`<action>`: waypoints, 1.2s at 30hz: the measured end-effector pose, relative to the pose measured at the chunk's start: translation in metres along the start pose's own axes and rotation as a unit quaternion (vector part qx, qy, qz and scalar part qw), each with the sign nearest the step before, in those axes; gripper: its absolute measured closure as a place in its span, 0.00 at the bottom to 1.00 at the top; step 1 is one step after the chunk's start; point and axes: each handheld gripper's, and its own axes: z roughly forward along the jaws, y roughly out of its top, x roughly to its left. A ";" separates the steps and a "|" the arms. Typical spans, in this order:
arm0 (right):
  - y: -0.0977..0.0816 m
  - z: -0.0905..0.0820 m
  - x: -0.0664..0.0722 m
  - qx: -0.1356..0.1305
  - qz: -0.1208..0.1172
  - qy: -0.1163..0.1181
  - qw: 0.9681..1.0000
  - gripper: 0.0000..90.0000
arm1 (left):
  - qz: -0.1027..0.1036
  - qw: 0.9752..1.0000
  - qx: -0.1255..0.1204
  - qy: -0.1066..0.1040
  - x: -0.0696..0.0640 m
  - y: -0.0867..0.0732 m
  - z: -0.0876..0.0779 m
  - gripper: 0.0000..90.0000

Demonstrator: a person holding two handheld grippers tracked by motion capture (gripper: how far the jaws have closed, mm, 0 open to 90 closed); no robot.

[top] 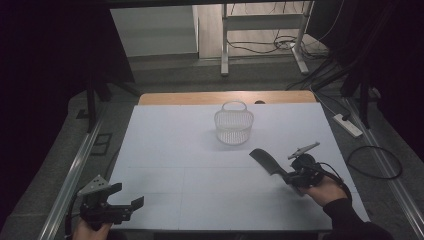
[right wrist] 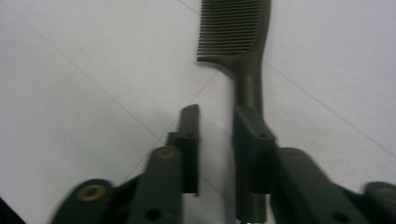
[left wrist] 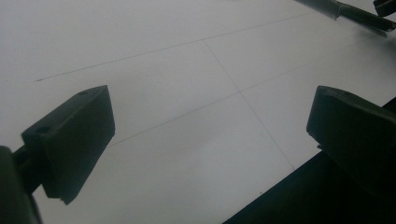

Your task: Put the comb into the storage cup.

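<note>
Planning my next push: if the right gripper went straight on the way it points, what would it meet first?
The comb: its handle already lies along one pad of the right gripper, toothed head dead ahead. Past it, bare white table; the basket seems off that line, though depth is unclear.

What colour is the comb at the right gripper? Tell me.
The comb is black or very dark, teeth and handle alike; the right gripper view shows it best.

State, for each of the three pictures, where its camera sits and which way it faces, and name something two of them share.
High view: above the table's near edge, looking forward and down at the basket; both hands enter below.
Left gripper view: on the left gripper, looking across the white table between open jaws.
Right gripper view: on the right gripper, looking along the comb; the handle lies against one jaw.
Shared: the comb appears in all three.
</note>
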 end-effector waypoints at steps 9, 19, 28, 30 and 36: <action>0.002 -0.004 -0.004 -0.010 -0.004 -0.042 0.999 0.31 | 0.000 1.000 0.000 0.000 0.000 0.000 0.000 0.02; 0.004 -0.003 -0.013 -0.013 0.011 -0.040 0.999 0.02 | 0.000 1.000 0.000 0.000 0.000 0.000 0.000 0.02; 0.002 0.000 -0.017 -0.013 0.016 -0.045 0.999 0.00 | -0.001 1.000 0.000 0.000 0.000 0.000 0.000 0.02; 0.002 0.002 -0.017 -0.010 0.016 -0.045 0.999 0.00 | -0.001 1.000 0.000 0.000 0.000 0.000 0.000 0.02; 0.000 0.014 -0.019 0.007 0.015 -0.040 0.999 0.00 | -0.001 1.000 0.000 0.000 0.000 0.000 0.000 0.02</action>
